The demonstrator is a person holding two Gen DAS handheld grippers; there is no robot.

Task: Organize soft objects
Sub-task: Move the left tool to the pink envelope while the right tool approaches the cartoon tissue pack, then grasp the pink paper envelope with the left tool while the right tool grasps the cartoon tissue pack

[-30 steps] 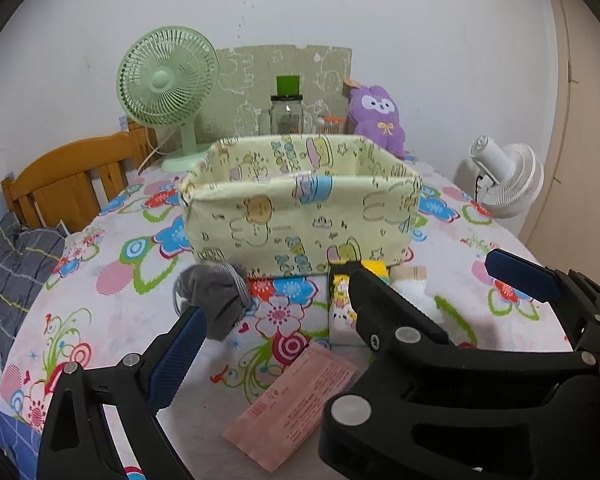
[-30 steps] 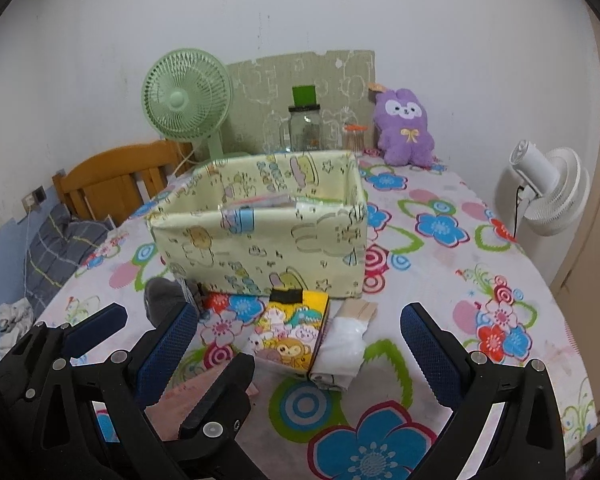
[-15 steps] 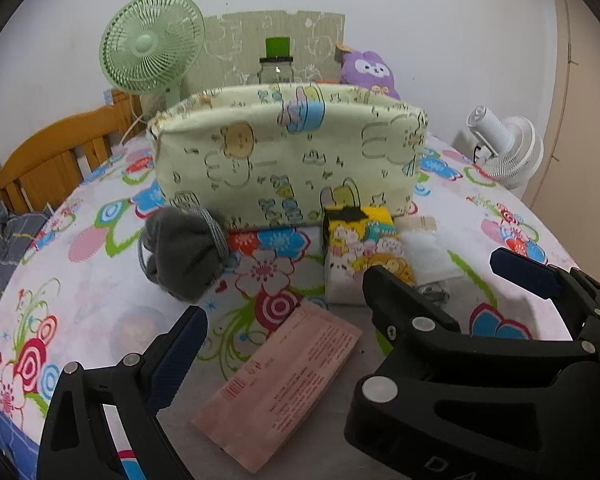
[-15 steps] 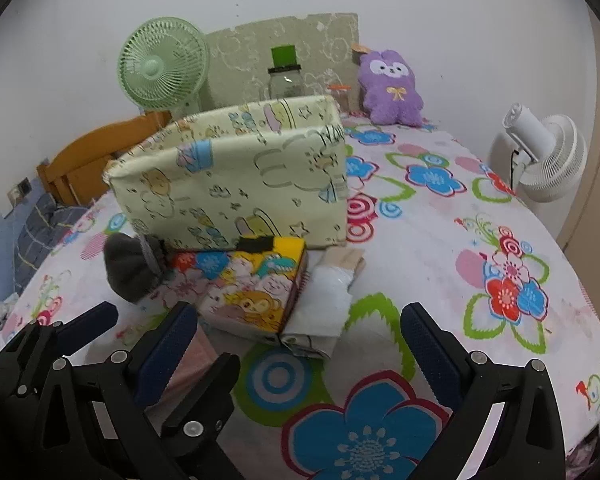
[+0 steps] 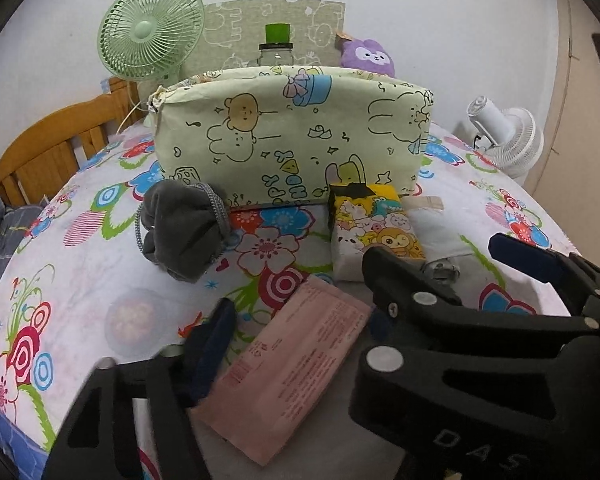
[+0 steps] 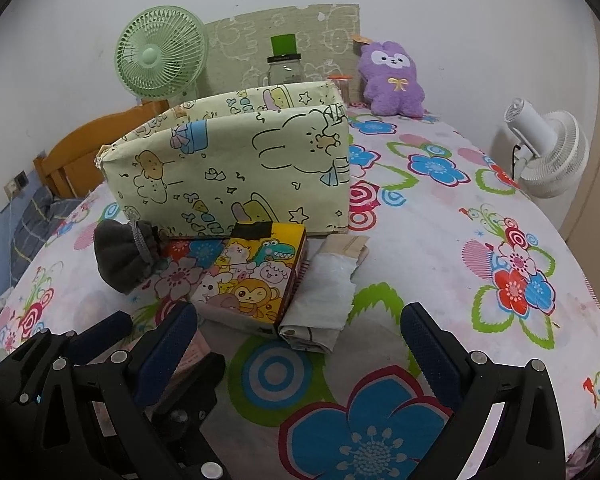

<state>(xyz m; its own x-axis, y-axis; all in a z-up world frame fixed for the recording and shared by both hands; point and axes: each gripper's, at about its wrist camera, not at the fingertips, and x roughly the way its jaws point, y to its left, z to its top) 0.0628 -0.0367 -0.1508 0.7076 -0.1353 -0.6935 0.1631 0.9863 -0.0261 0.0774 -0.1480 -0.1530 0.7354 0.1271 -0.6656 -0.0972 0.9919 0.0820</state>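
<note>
A pale green cartoon fabric bin (image 5: 292, 136) (image 6: 236, 168) stands on the flowered table. In front of it lie a grey drawstring pouch (image 5: 180, 228) (image 6: 124, 252), a yellow cartoon tissue pack (image 5: 374, 228) (image 6: 252, 280), a white folded cloth (image 6: 324, 296) (image 5: 436, 232) and a flat pink packet (image 5: 288, 376). My left gripper (image 5: 296, 320) is wide open, low over the pink packet. My right gripper (image 6: 296, 344) is open and empty, just before the tissue pack and white cloth; its black body (image 5: 480, 352) fills the left view's right side.
A green desk fan (image 5: 150, 32) (image 6: 160, 56), a glass jar with a green lid (image 6: 284, 60) and a purple plush (image 6: 392, 80) stand behind the bin. A white fan (image 6: 548, 152) sits off the right edge. A wooden chair (image 5: 56, 152) is at the left.
Both grippers have dropped lower and moved in towards the objects in front of the bin. The left gripper's fingers now straddle the pink packet. Both stay open.
</note>
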